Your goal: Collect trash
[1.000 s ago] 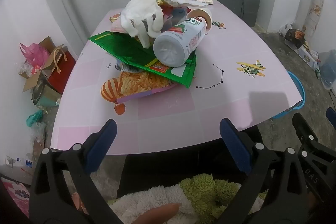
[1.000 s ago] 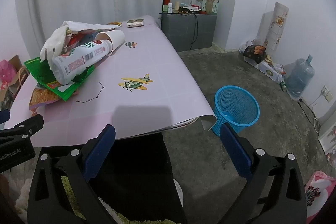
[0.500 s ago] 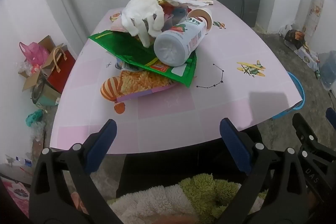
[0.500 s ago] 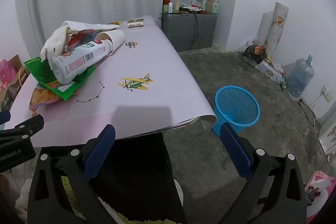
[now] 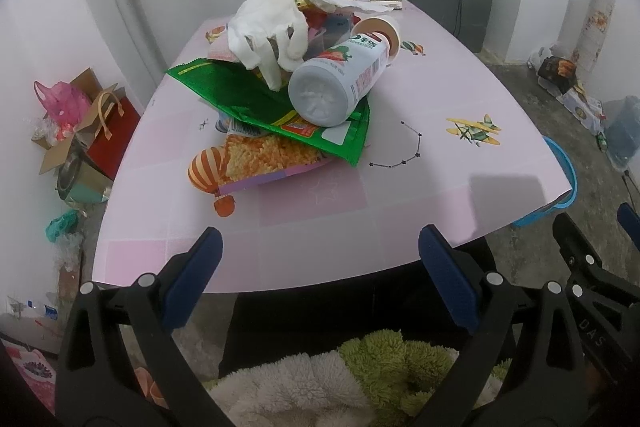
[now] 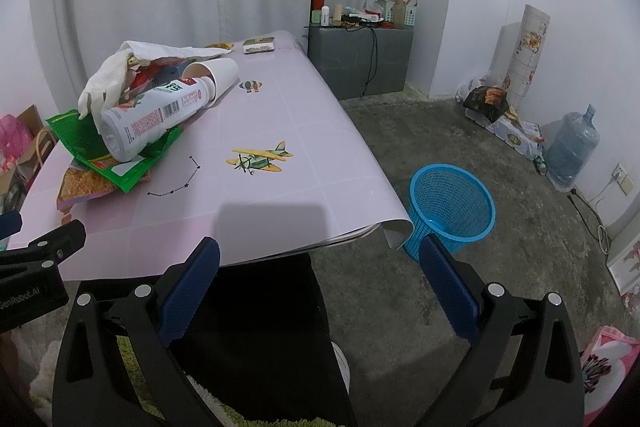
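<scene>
A trash pile sits on the pink table [image 5: 420, 99]: a white bottle [image 5: 340, 83] lying on a green snack bag [image 5: 248, 99], an orange chip bag [image 5: 268, 157] beneath, crumpled white tissue [image 5: 268, 27] on top, and a paper cup [image 5: 380, 29] behind. The pile also shows in the right wrist view, with the bottle [image 6: 152, 119] at the table's left. A blue mesh bin [image 6: 452, 207] stands on the floor right of the table. My left gripper [image 5: 316, 267] is open and empty, short of the table's near edge. My right gripper [image 6: 318, 271] is open and empty, below the table edge.
A grey cabinet [image 6: 360, 63] with bottles stands behind the table. A water jug [image 6: 572, 151] and boxes lie along the right wall. Bags and a red box [image 5: 80, 131] sit on the floor left of the table. A small tin [image 6: 260, 45] lies at the table's far end.
</scene>
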The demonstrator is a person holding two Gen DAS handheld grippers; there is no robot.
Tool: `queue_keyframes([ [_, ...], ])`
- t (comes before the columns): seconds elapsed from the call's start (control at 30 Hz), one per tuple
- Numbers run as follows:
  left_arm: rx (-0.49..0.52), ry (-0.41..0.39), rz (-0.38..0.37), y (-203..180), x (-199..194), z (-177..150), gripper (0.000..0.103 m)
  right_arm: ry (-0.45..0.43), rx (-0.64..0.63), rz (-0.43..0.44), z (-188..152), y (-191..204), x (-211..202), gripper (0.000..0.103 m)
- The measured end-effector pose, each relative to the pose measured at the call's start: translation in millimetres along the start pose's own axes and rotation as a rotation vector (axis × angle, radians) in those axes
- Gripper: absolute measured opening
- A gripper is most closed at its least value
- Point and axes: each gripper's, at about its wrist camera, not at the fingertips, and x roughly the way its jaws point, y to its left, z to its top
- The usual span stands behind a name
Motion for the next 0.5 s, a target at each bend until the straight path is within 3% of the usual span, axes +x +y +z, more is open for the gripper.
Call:
queue_keyframes([
  [0.5,-0.002,0.002,-0.002,0.7,0.6,0.1,0.094,-0.001,0.0,0.001,0.2,0.1,0.1,0.097],
])
